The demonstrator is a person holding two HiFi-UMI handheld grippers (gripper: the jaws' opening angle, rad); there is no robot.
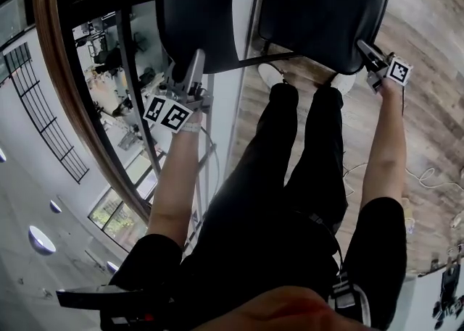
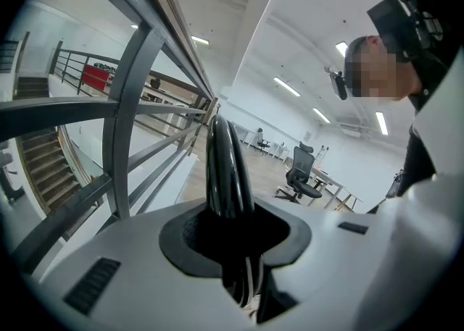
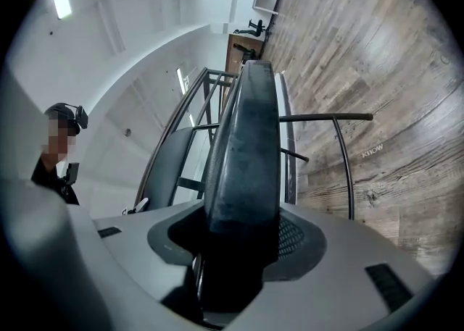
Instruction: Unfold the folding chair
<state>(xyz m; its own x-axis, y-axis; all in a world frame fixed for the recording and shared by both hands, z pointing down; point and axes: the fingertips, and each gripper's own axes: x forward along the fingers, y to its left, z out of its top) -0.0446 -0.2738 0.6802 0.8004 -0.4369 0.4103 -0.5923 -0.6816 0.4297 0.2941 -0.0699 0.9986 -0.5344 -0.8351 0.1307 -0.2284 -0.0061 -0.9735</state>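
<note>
The black folding chair stands in front of my legs in the head view. Its glossy backrest [image 1: 196, 11] is at the upper left and its padded seat [image 1: 319, 11] at the upper right. My left gripper [image 1: 190, 70] is shut on the backrest's lower edge, and that thin black edge [image 2: 226, 170] rises from between its jaws in the left gripper view. My right gripper [image 1: 368, 53] is shut on the seat's right edge, and the thick pad [image 3: 243, 148] fills its jaws in the right gripper view. Behind the pad show the backrest [image 3: 165, 163] and thin black leg tubes [image 3: 341, 156].
A curved wooden handrail [image 1: 49, 83] with a metal railing [image 2: 123, 119] runs close on the left, with a lower storey beyond it. Plank floor [image 1: 428, 98] lies to the right, with a white cable [image 1: 424, 176] on it. My white shoes [image 1: 272, 74] stand under the chair.
</note>
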